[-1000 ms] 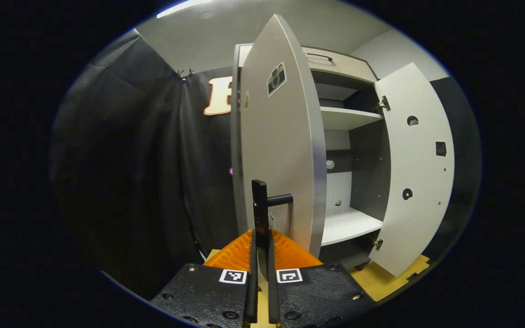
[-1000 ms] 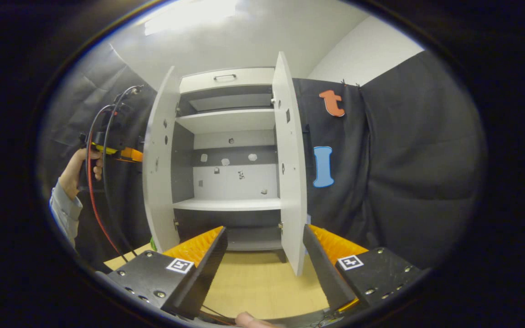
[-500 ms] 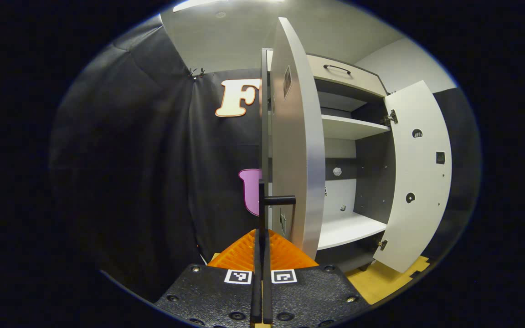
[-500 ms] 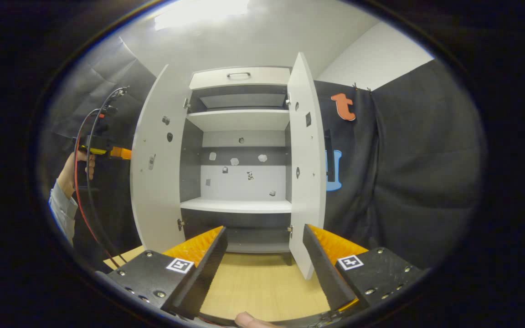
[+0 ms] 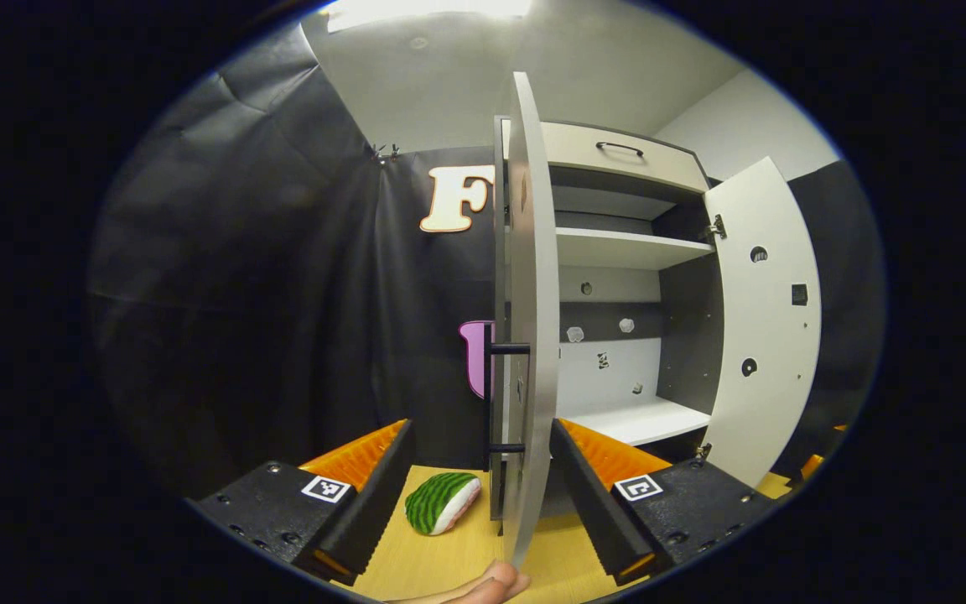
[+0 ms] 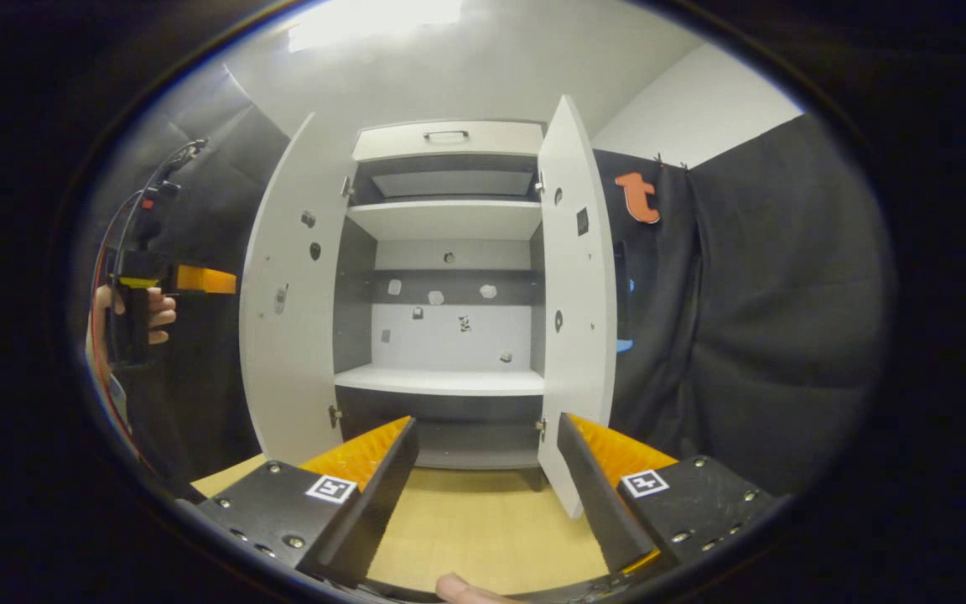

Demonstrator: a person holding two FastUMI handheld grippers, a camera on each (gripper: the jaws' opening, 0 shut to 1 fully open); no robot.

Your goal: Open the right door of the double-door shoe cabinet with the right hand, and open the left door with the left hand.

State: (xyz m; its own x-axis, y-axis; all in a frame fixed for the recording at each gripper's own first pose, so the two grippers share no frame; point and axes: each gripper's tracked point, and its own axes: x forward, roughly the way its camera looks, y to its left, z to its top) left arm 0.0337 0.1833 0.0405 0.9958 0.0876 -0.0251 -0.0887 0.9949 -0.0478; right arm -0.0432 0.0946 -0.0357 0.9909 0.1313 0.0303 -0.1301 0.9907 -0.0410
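Nearest to me, the left hand-held gripper [image 5: 479, 495] has its jaws spread wide and grips nothing; the edge of the left door [image 5: 525, 335] stands between the two fingers, apart from both. The right hand-held gripper [image 6: 483, 495] is likewise wide open and empty, hanging back from the cabinet over the wooden desk [image 6: 483, 537].

Handling, as I judge it: each door is a rigid flat panel on hinges, light enough to swing under a sideways pull, with a smooth painted face that would slip under the pads. The correct hold is the dark bar handle [image 5: 501, 394], mounted on the outer face of the left door at about mid height; I would close across the bar, not on the panel edge. Travel ends at the hinge stop, so I would apply no force beyond it.

Just beyond the left fingers, at 7 o'clock from the handle, a green striped soft toy [image 5: 443, 502] lies on the desk near the door's foot, apart from it.

Farther off, the shoe cabinet [image 6: 448, 138] stands at 12 o'clock in the right gripper view: pale doors, dark grey carcass, white shelves, one drawer on top. The left door [image 6: 290, 310] and right door [image 6: 575, 310] both stand swung out, so I judge both openings done
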